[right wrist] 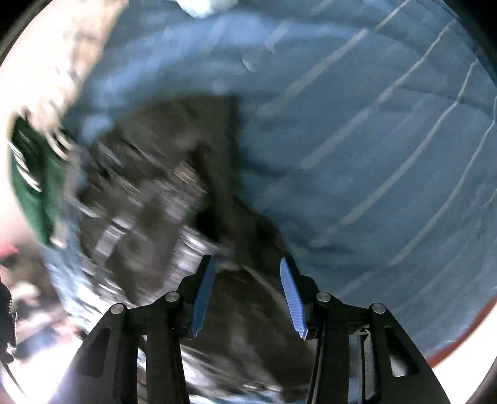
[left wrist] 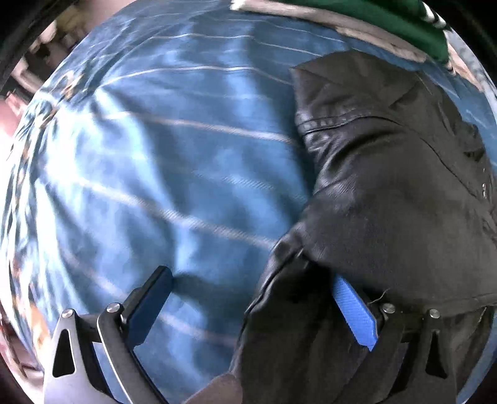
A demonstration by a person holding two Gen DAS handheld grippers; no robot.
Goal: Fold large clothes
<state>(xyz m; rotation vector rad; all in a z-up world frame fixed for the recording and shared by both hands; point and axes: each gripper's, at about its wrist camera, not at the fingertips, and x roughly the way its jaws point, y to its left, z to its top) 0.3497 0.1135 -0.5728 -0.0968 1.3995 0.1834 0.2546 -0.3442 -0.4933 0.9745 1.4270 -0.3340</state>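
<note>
a bedroom at home: a blue bedspread [left wrist: 161, 149] with thin white stripes fills the view ahead of both claws, with a black jacket [left wrist: 388, 192] and green garment [right wrist: 29, 186] lying on it.

Blue bedcover [left wrist: 174, 149] with thin pale stripes and mottled lighter patches fills most of both wrist views; creased, with strong light falling across it. Beyond the bedcover's far edge, a green cloth with white markings [left wrist: 400, 21] lies on a pale surface. Past the bedcover's near corner in the right wrist view, a reddish edge [right wrist: 466, 335]; the rest is overexposed and blurred.
</note>
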